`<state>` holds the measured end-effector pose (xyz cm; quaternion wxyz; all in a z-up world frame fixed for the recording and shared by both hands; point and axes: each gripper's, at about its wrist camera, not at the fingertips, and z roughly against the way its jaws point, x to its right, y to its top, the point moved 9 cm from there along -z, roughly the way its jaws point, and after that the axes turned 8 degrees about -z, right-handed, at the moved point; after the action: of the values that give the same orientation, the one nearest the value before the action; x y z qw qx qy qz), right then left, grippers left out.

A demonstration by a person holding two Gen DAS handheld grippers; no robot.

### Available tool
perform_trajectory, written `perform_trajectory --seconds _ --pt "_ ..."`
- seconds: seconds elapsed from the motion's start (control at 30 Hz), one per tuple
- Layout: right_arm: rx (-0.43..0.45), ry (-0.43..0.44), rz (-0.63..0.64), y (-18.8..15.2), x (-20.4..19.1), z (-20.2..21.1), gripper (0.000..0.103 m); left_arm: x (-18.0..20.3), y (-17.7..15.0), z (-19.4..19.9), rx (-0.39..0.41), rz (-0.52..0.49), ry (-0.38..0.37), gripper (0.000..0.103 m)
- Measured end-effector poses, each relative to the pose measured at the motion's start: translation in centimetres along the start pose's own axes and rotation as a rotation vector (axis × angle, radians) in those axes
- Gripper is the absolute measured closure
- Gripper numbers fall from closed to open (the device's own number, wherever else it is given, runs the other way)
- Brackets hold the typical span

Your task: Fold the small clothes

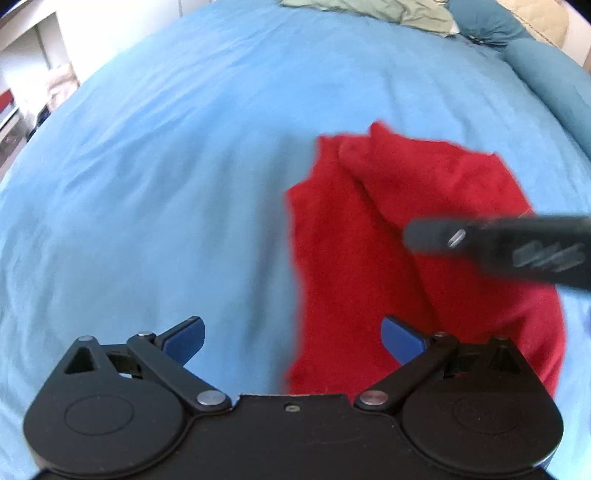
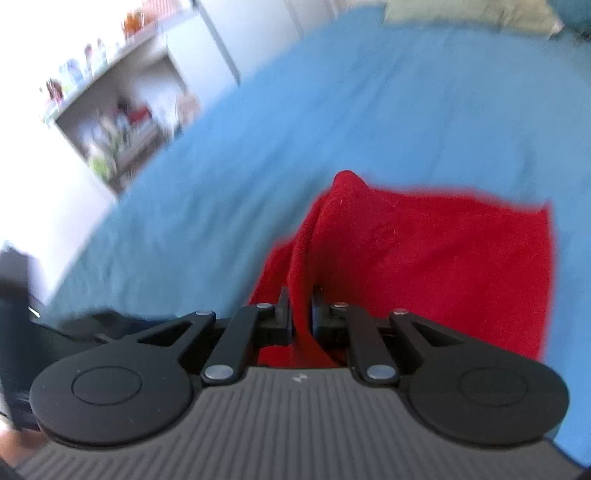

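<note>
A red cloth [image 1: 424, 266] lies rumpled on the blue bedsheet [image 1: 166, 184], right of centre in the left wrist view. My left gripper [image 1: 293, 338] is open and empty, hovering over the cloth's left edge. My right gripper [image 2: 300, 310] is shut on a raised fold of the red cloth [image 2: 424, 258], which runs up between its fingers. The right gripper also shows as a blurred black bar in the left wrist view [image 1: 498, 247], reaching in from the right over the cloth.
A pale green garment [image 1: 373, 11] and teal pillows [image 1: 546, 70] lie at the far end of the bed. An open shelf with small items [image 2: 118, 122] stands beyond the bed's left edge. A dark object [image 2: 22, 317] sits at the lower left.
</note>
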<state>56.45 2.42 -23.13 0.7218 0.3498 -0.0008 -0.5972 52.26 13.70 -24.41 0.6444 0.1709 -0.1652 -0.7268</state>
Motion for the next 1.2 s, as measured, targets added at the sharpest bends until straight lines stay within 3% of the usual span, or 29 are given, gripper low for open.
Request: perform_trajectory --seconds 0.1,0.17,0.2,0.23,0.3,0.37,0.53,0.63,0.7,0.97,1.0,1.07,1.13,1.2 --pt "-0.007 -0.018 0.024 -0.7 -0.3 -1.3 0.079 -1.4 -1.7 0.0 -0.001 0.017 -0.017 0.0" --pt "0.002 0.0 0.019 -0.3 -0.2 -0.7 0.068 -1.3 -2.1 0.3 0.008 0.021 -0.035 0.0" --pt "0.012 0.018 0.016 0.0 -0.3 0.2 0.06 -1.0 -2.1 0.6 0.014 0.018 -0.037 0.0" --pt "0.026 0.023 0.013 0.9 -0.2 0.8 0.035 -0.8 -2.0 1.0 0.02 0.012 -0.038 0.0" --pt "0.105 0.019 0.012 1.9 0.2 4.3 0.01 -0.7 -1.5 2.0 0.039 0.005 -0.046 0.0" --pt "0.173 0.022 0.002 2.6 0.9 8.2 0.003 -0.6 -1.0 3.7 0.066 0.008 -0.079 0.0" --pt "0.238 -0.155 -0.064 1.2 6.3 14.3 0.001 3.5 -0.1 7.1 0.103 -0.023 -0.252 0.0" --pt "0.212 -0.231 -0.143 -1.2 10.4 15.7 0.001 6.5 0.5 7.5 0.099 -0.055 -0.293 0.0" --pt "0.187 -0.263 -0.201 -3.0 12.4 15.7 0.001 8.3 1.4 6.8 0.087 -0.058 -0.269 0.0" --pt "0.176 -0.258 -0.335 -6.3 15.6 15.4 0.001 12.2 3.9 2.2 0.084 0.041 -0.015 0.004" --pt "0.172 -0.247 -0.349 -6.4 15.8 15.3 0.001 12.3 4.0 1.9 0.087 0.043 0.015 0.006" --pt "0.165 -0.233 -0.36 -6.5 15.8 14.8 0.001 11.5 3.9 1.6 0.085 0.054 0.048 0.027" --pt "0.164 -0.221 -0.365 -6.5 15.8 14.7 0.001 10.4 3.5 1.6 0.081 0.101 0.041 0.037" --pt "0.161 -0.199 -0.372 -6.6 15.6 14.6 0.001 8.6 2.9 2.7 0.09 0.164 0.028 0.039"
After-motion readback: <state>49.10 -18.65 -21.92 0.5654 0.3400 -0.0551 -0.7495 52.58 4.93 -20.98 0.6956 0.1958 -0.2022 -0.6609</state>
